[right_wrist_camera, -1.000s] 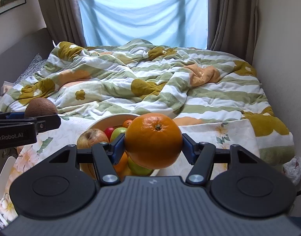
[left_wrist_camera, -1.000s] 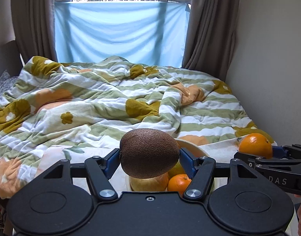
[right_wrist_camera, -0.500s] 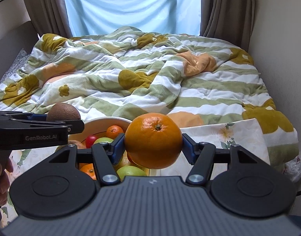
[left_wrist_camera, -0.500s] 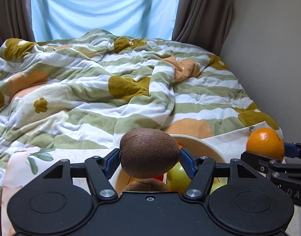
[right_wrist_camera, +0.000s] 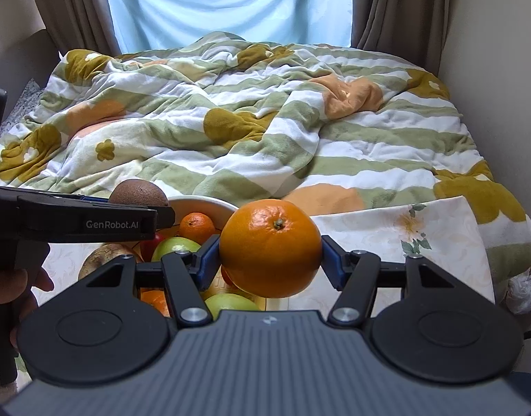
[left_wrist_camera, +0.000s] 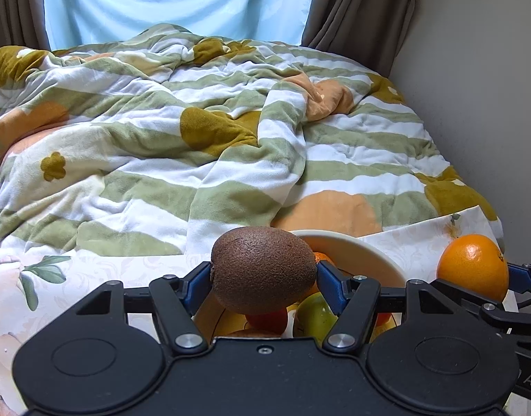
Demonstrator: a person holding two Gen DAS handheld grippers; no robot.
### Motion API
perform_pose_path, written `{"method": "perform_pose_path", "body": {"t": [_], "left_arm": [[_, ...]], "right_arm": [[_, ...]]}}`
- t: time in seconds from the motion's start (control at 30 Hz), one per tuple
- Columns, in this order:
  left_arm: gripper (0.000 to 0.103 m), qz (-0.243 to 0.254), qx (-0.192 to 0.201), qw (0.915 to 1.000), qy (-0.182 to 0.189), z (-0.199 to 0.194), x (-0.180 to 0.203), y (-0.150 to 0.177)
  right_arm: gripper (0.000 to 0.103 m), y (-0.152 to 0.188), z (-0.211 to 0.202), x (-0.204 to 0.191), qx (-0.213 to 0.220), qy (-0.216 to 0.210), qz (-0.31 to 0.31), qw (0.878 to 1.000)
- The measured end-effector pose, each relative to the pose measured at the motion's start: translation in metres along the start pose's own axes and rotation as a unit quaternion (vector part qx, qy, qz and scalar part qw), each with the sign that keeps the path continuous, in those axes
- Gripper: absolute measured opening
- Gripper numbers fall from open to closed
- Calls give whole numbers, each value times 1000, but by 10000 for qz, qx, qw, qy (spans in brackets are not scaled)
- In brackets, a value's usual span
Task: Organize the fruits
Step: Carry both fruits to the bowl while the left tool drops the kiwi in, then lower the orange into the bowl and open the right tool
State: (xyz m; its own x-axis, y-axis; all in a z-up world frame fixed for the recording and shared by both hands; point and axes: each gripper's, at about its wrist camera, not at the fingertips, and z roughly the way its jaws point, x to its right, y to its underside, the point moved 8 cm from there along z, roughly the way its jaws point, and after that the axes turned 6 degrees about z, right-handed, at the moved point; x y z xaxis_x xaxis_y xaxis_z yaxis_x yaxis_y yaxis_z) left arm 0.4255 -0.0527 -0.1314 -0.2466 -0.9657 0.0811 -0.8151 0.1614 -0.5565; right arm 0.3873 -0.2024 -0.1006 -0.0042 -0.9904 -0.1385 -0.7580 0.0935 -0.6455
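My left tongs (left_wrist_camera: 263, 275) are clamped on a brown kiwi (left_wrist_camera: 263, 270), its blue pads pressing both ends, and the fruit hangs right over the near rim of the cream bowl (left_wrist_camera: 362, 246). My right tongs (right_wrist_camera: 270, 248) grip a large orange (right_wrist_camera: 270, 248) the same way, stem end tilted up toward the camera, and it sits just above the bowl's right edge. From the left wrist view I see that orange off to the right, just beside the bowl, with the right tongs' black linkage under it. From the right wrist view the kiwi shows on the left, behind the left tool's black body marked GenRobot.AI, level with the bowl's far rim.

Inside the bowl I can make out a small mandarin (right_wrist_camera: 197, 227), a green apple (right_wrist_camera: 177, 244), something red mostly hidden, a second green fruit (right_wrist_camera: 230, 305) low in front, and a brownish fruit (right_wrist_camera: 104, 261) at the left side. The bowl rests on a white floral cloth (right_wrist_camera: 435, 239) spread over the foot of the bed, and beyond it lies a rumpled green-and-white striped blanket (right_wrist_camera: 251, 131) with orange and mustard patches. Brown curtains (right_wrist_camera: 400, 10) frame a pale blue sheet (right_wrist_camera: 230, 3) across the window. A hand (right_wrist_camera: 12, 284) shows at the left edge under the left tool
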Motion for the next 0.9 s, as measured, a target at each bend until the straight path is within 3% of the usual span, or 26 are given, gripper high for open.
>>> {"method": "perform_pose_path", "body": {"t": [0.03, 0.1, 0.13, 0.17, 0.43, 0.63, 0.9], "left_arm": [[70, 4, -8, 10000, -3, 0, 0, 0], [83, 67, 127, 9999, -59, -3, 1, -2], [96, 106, 200, 9997, -121, -6, 1, -3], [100, 139, 292, 9993, -180, -10, 0, -4], [100, 282, 623, 9970, -358, -53, -5, 13], [100, 379, 647, 9955, -585, -78, -12, 38], [100, 209, 669, 9956, -620, -98, -17, 65]], "right_arm": [[76, 0, 0, 1, 3, 13, 7, 10000], [76, -1, 0, 3, 3, 29, 45, 10000], [76, -2, -1, 4, 3, 31, 80, 10000], [76, -2, -2, 4, 9, 23, 107, 9999], [76, -4, -13, 8, 78, 34, 10, 10000], [76, 0, -9, 3, 53, -106, -100, 9999], [76, 7, 12, -6, -34, -421, -203, 9989]]}}
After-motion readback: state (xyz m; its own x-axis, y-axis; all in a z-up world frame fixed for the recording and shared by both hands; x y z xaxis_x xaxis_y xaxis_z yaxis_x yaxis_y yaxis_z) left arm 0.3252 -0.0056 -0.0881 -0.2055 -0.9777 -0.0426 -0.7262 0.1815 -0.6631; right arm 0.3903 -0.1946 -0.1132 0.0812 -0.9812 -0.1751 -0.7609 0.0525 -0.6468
